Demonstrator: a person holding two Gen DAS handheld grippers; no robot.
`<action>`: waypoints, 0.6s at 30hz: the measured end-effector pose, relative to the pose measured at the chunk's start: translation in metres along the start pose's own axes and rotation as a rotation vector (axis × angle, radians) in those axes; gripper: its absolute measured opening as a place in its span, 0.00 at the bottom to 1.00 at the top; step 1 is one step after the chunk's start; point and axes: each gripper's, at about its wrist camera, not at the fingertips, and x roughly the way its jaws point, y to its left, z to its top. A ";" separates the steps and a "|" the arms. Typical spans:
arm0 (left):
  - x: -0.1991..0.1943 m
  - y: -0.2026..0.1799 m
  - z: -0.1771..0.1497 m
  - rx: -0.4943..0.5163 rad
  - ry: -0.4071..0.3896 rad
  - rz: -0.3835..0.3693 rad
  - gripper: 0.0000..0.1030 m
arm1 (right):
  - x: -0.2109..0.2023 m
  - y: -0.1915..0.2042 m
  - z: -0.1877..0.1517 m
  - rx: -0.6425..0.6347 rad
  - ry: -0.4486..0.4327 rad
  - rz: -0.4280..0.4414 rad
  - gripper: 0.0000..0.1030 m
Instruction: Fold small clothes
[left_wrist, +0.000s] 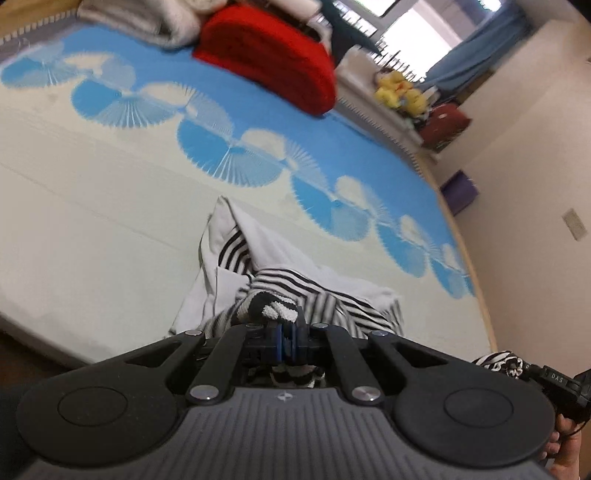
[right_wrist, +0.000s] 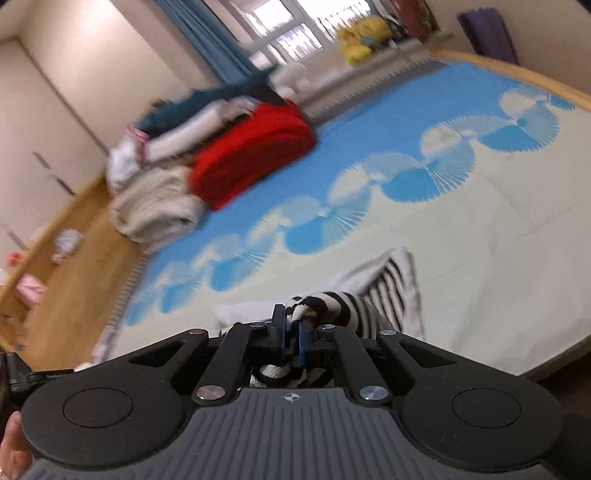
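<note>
A small black-and-white striped garment (left_wrist: 295, 295) with white parts hangs and trails over the bed sheet (left_wrist: 110, 221). My left gripper (left_wrist: 287, 332) is shut on a bunched striped edge of it. My right gripper (right_wrist: 291, 332) is shut on another bunched edge of the same garment (right_wrist: 369, 299). The rest of the cloth drapes away from the fingers down onto the sheet (right_wrist: 480, 258). The right gripper's body also shows at the lower right of the left wrist view (left_wrist: 546, 380), holding striped cloth.
A red folded blanket (left_wrist: 269, 55) and a pile of white and teal laundry (right_wrist: 166, 155) lie at the far side of the bed. Yellow plush toys (left_wrist: 399, 90) sit on a sill. A wooden floor (right_wrist: 74, 258) borders the bed.
</note>
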 end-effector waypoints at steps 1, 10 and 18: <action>0.022 0.005 0.011 -0.006 0.014 0.021 0.04 | 0.021 -0.004 0.006 -0.001 0.019 -0.011 0.05; 0.176 0.083 0.088 -0.322 0.086 -0.011 0.17 | 0.207 -0.063 0.071 0.106 0.135 -0.229 0.22; 0.159 0.064 0.098 -0.225 0.021 -0.103 0.38 | 0.214 -0.052 0.057 -0.017 0.074 -0.238 0.29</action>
